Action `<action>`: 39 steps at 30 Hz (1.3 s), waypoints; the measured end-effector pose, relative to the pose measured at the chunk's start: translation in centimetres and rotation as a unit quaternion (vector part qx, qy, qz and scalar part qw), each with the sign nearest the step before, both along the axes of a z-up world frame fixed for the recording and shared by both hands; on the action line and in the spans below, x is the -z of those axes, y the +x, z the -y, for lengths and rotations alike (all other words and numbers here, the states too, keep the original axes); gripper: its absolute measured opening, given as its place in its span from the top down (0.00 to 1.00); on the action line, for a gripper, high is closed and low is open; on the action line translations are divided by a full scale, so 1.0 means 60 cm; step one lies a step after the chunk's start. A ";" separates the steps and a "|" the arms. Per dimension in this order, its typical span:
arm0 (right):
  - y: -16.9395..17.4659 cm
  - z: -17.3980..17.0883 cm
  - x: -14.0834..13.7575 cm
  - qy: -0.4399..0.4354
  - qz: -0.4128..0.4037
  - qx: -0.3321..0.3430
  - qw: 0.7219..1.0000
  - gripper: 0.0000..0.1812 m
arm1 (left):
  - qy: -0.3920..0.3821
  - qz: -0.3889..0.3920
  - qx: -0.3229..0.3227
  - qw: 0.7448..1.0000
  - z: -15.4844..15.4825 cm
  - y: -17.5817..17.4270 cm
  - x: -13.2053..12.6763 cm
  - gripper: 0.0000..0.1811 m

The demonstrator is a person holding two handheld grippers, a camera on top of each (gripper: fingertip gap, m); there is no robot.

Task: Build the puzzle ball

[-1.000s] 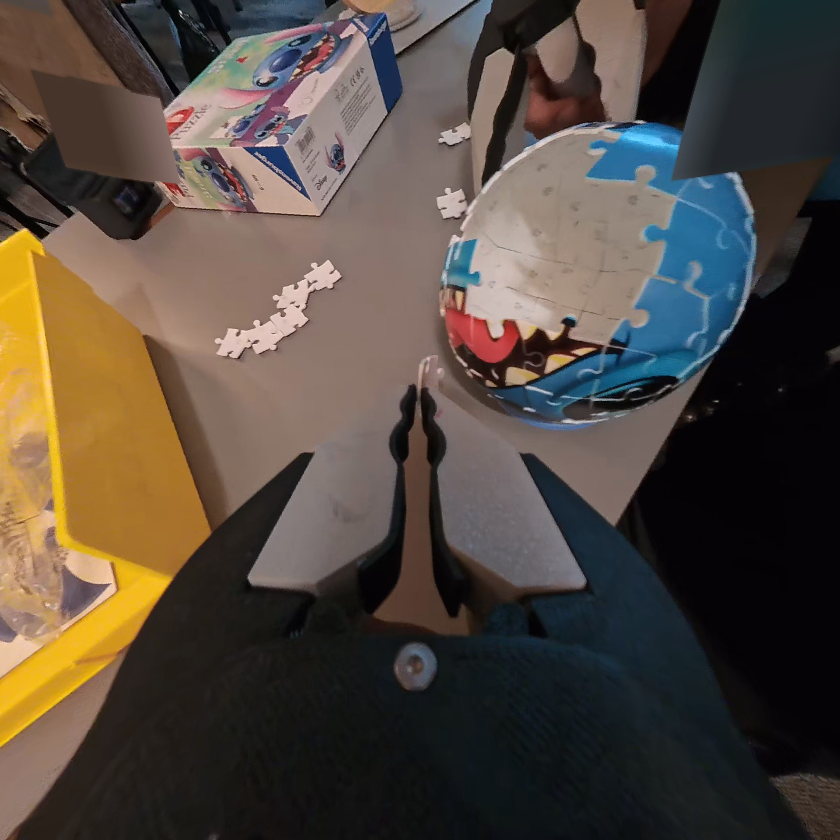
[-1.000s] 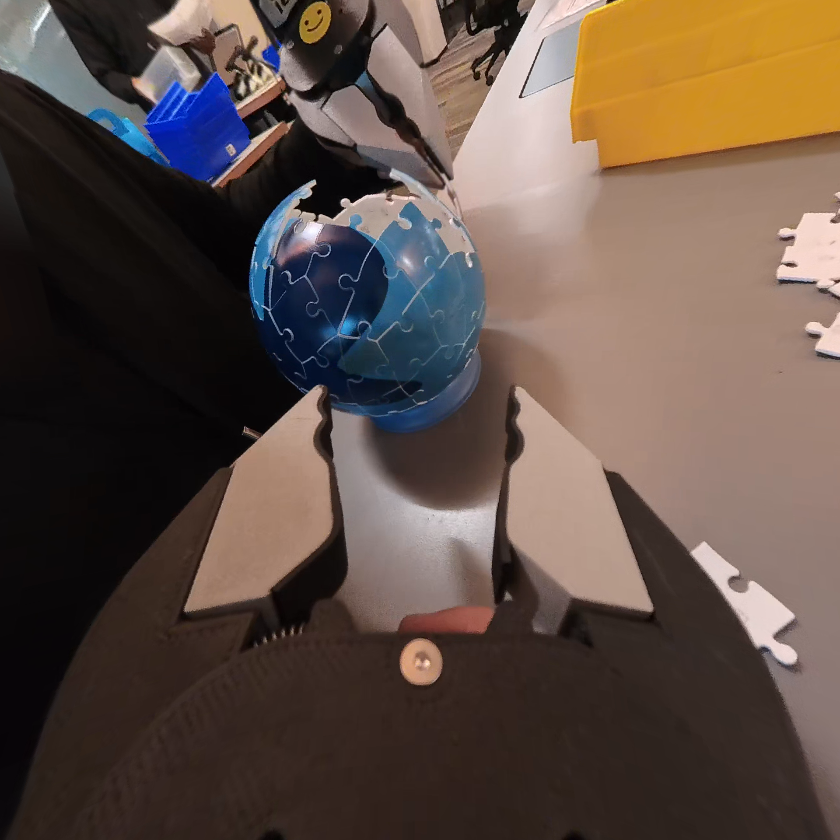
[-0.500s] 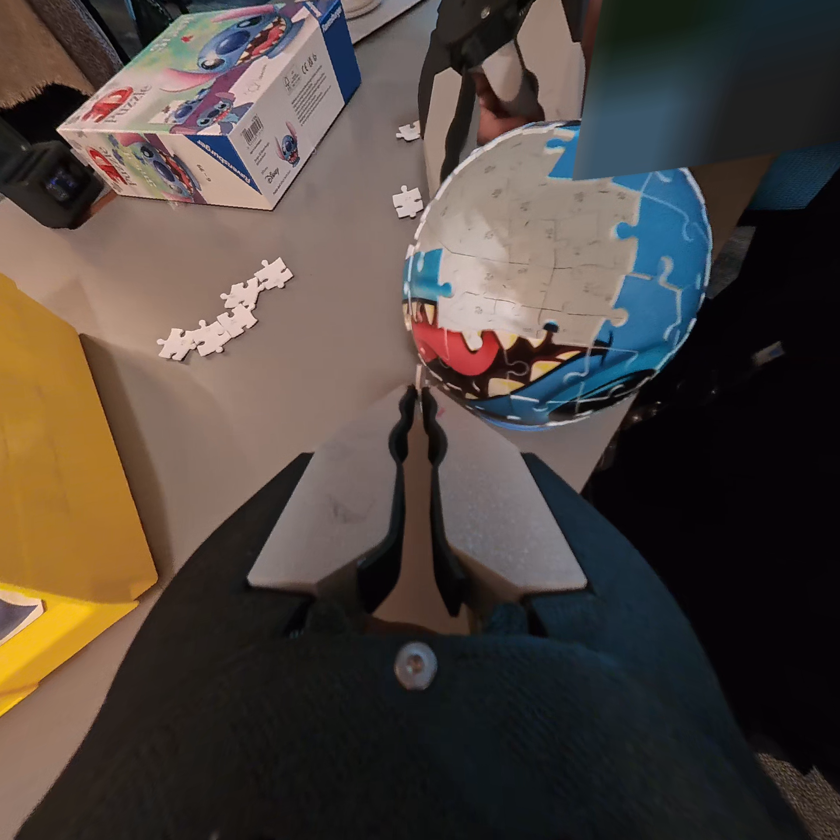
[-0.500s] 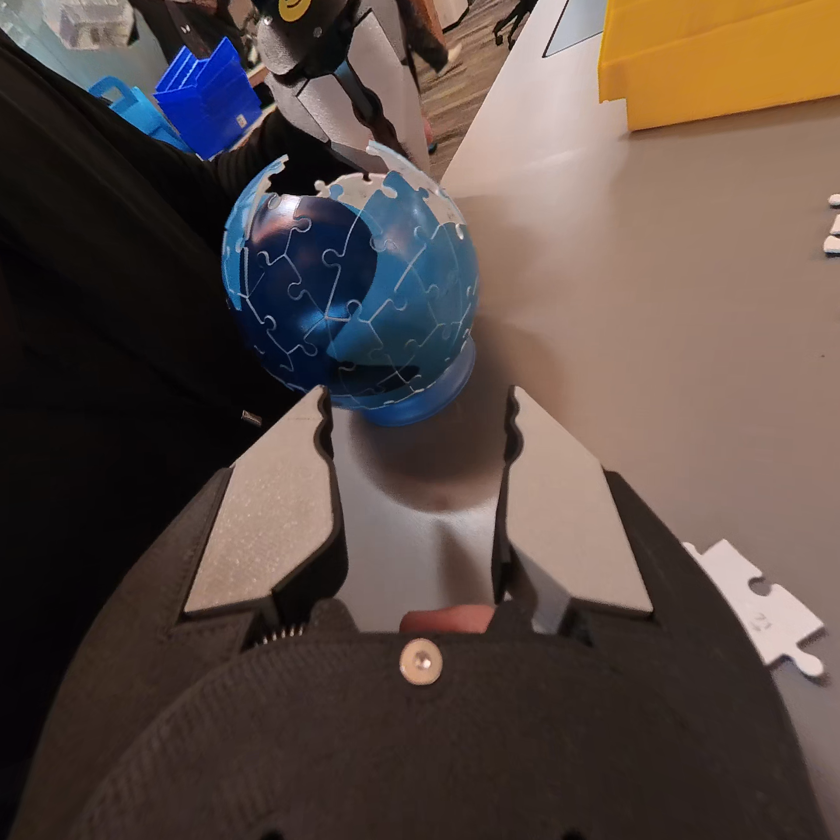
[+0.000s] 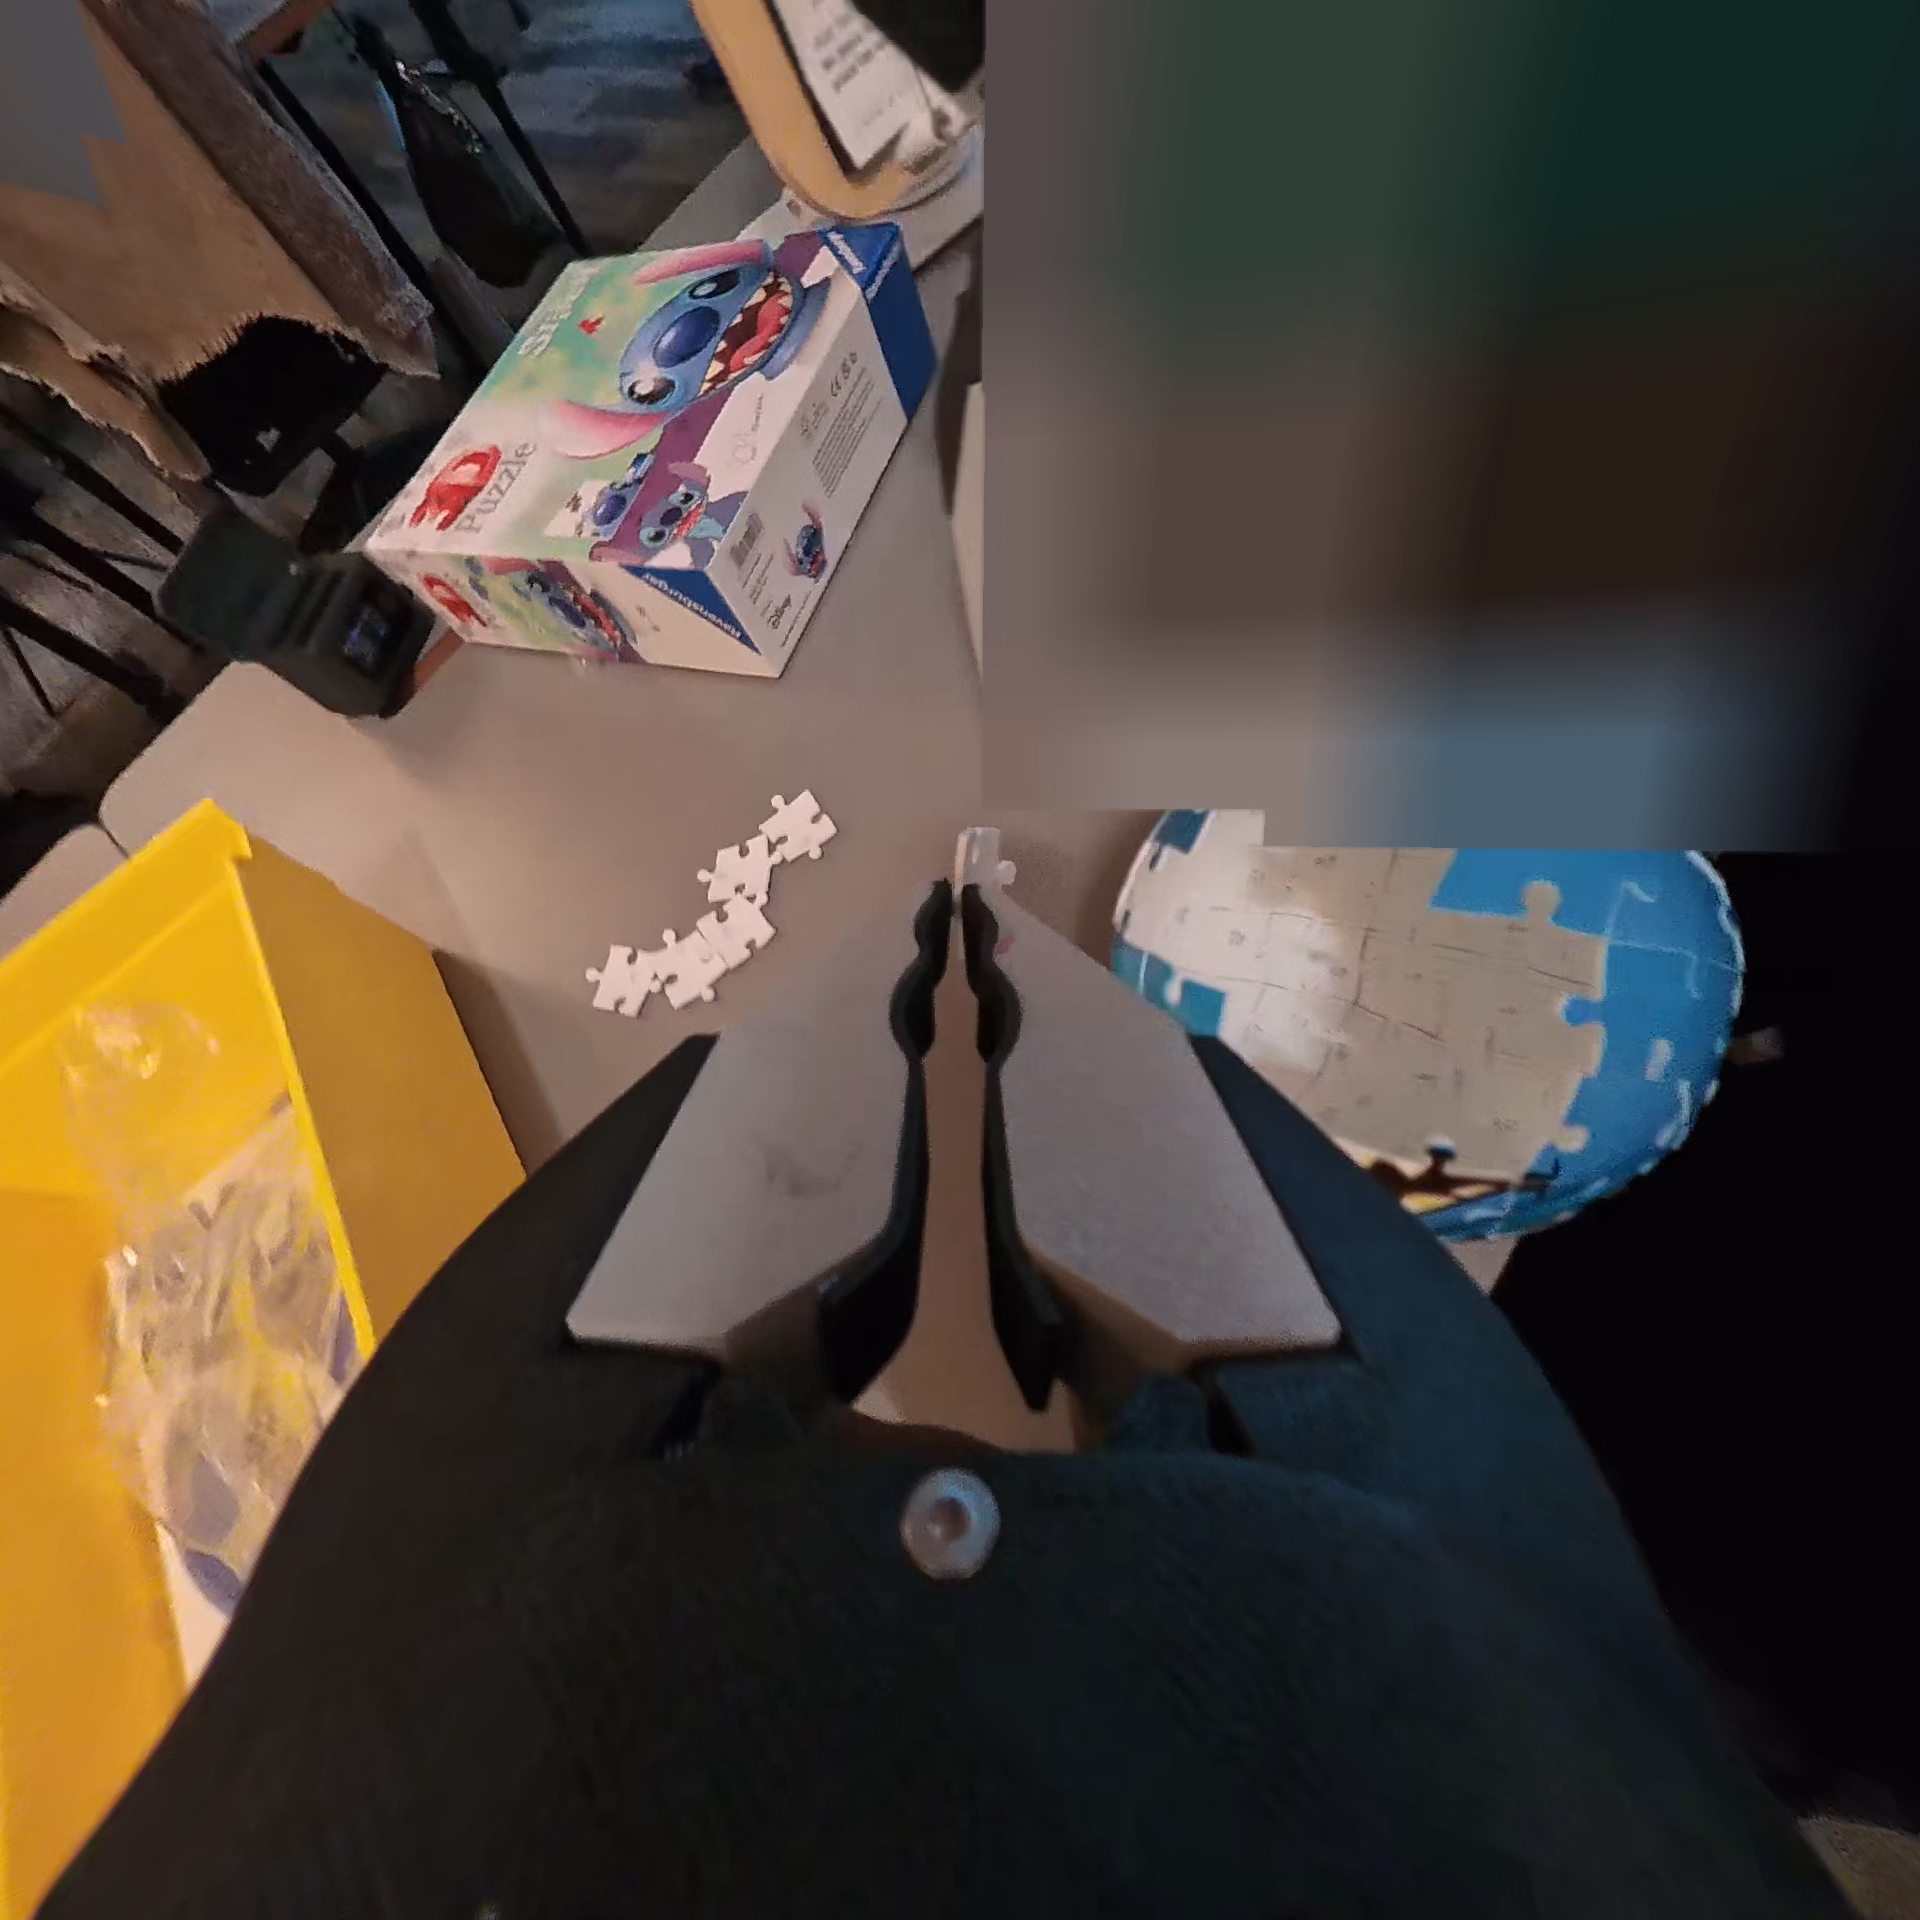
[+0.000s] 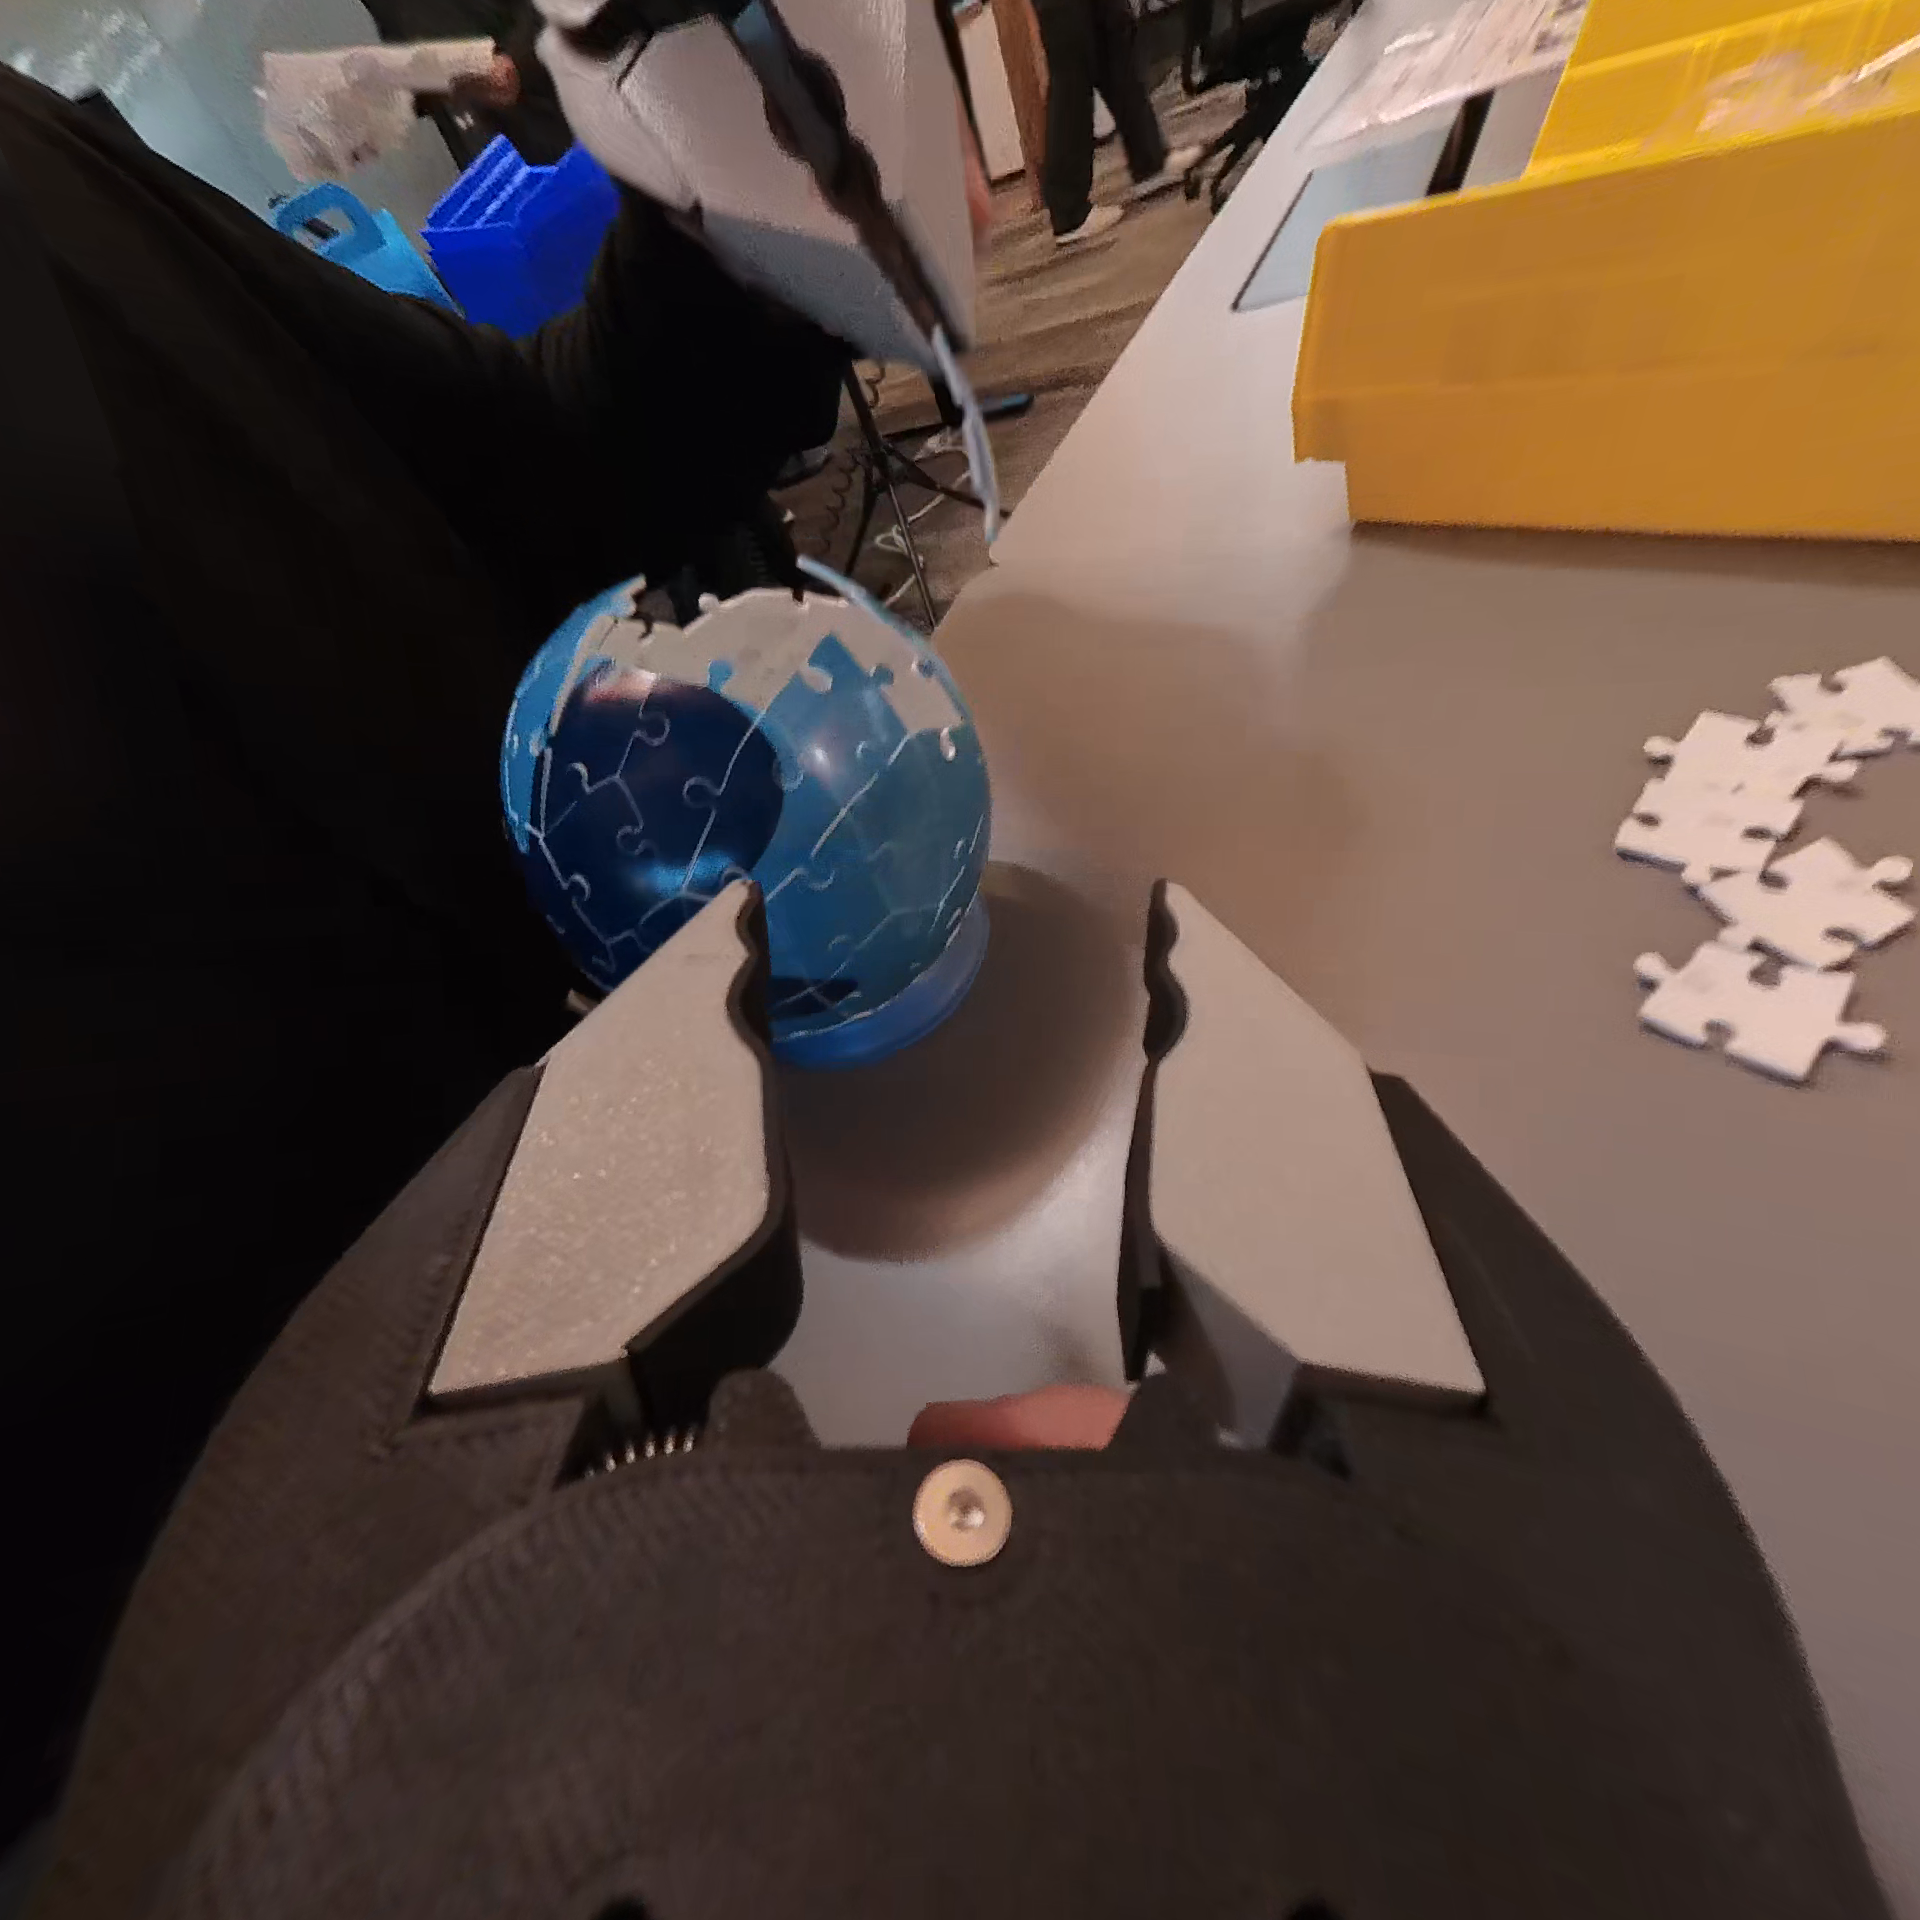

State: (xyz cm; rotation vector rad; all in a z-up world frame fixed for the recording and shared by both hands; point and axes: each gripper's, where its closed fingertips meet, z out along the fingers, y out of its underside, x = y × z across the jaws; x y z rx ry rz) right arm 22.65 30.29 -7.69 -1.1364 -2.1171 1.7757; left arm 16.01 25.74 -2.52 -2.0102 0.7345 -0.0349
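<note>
Puzzle ball (image 6: 748, 821) sits on our bench (image 6: 1351, 727), just beyond our spread, empty right fingers (image 6: 746, 940); our left fingers (image 5: 940, 914) pinch a puzzle piece (image 5: 980, 857) beside it.

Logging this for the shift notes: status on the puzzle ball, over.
Left tongs shut on a piece, lifted beside the ball. Right tongs open, empty, near its base. Ball top unfinished. Nothing in the way.

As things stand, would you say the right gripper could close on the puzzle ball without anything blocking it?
Probably yes. The right gripper is open and empty, and the puzzle ball sits just ahead, slightly left of its gap, with bare table between. The left gripper holds its piece above the ball.
</note>
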 end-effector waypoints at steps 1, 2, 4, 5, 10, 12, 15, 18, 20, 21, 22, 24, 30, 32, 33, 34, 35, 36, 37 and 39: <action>-0.006 -0.003 -0.007 -0.005 -0.003 -0.005 1.000 0.62 | 0.000 -0.016 0.011 1.000 -0.005 0.010 0.003 1.00; -0.010 -0.004 -0.014 -0.010 -0.007 -0.012 1.000 0.62 | 0.002 -0.035 0.023 0.999 -0.008 0.018 0.008 1.00; -0.017 -0.003 -0.026 -0.020 -0.013 -0.032 0.999 0.62 | 0.006 -0.079 0.041 0.996 -0.012 0.027 0.024 1.00; -0.018 0.000 -0.031 -0.028 -0.014 -0.048 0.998 0.63 | 0.011 -0.092 0.053 0.994 -0.013 0.032 0.030 1.00; -0.031 0.003 -0.057 -0.099 -0.007 -0.118 0.988 0.74 | -0.005 -0.074 0.076 0.994 -0.014 0.047 0.047 1.00; -0.045 0.001 -0.055 -0.114 0.005 -0.128 0.985 0.75 | -0.012 -0.074 0.077 0.994 -0.014 0.050 0.050 1.00; -0.061 0.004 -0.045 -0.116 0.018 -0.145 0.982 0.75 | -0.020 -0.098 0.074 0.992 -0.011 0.045 0.063 1.00; -0.066 0.013 -0.036 -0.117 0.031 -0.164 0.979 0.76 | -0.019 -0.108 0.091 0.990 -0.002 0.055 0.064 1.00; -0.066 0.021 -0.034 -0.116 0.035 -0.173 0.977 0.76 | -0.009 -0.110 0.098 0.989 0.000 0.061 0.061 1.00; -0.065 0.025 -0.034 -0.115 0.036 -0.177 0.977 0.76 | -0.004 -0.113 0.100 0.989 0.001 0.062 0.060 1.00; -0.064 0.029 -0.034 -0.113 0.036 -0.180 0.976 0.76 | 0.000 -0.118 0.102 0.988 0.002 0.062 0.061 1.00; -0.060 0.036 -0.033 -0.106 0.036 -0.189 0.976 0.77 | 0.008 -0.131 0.109 0.985 0.006 0.063 0.063 1.00; -0.034 0.051 -0.024 -0.070 0.028 -0.231 0.970 0.86 | 0.014 -0.124 0.117 0.985 0.011 0.059 0.064 1.00; -0.031 0.053 -0.025 -0.069 0.028 -0.241 0.968 0.85 | 0.013 -0.124 0.122 0.985 0.010 0.059 0.063 1.00; -0.033 0.053 -0.025 -0.069 0.028 -0.241 0.968 0.85 | 0.012 -0.124 0.124 0.984 0.010 0.058 0.063 1.00; -0.035 0.052 -0.024 -0.070 0.031 -0.243 0.967 0.85 | 0.010 -0.123 0.125 0.985 0.010 0.057 0.062 1.00; -0.037 0.052 -0.023 -0.072 0.034 -0.246 0.966 0.85 | 0.006 -0.120 0.126 0.985 0.010 0.056 0.062 1.00; -0.038 0.052 -0.021 -0.075 0.039 -0.252 0.964 0.86 | 0.005 -0.118 0.125 0.985 0.011 0.056 0.060 1.00; -0.039 0.051 -0.018 -0.078 0.045 -0.258 0.962 0.88 | 0.002 -0.116 0.123 0.986 0.011 0.054 0.060 1.00; -0.048 0.049 -0.009 -0.080 0.059 -0.257 0.961 0.96 | -0.002 -0.118 0.120 0.986 0.013 0.052 0.061 1.00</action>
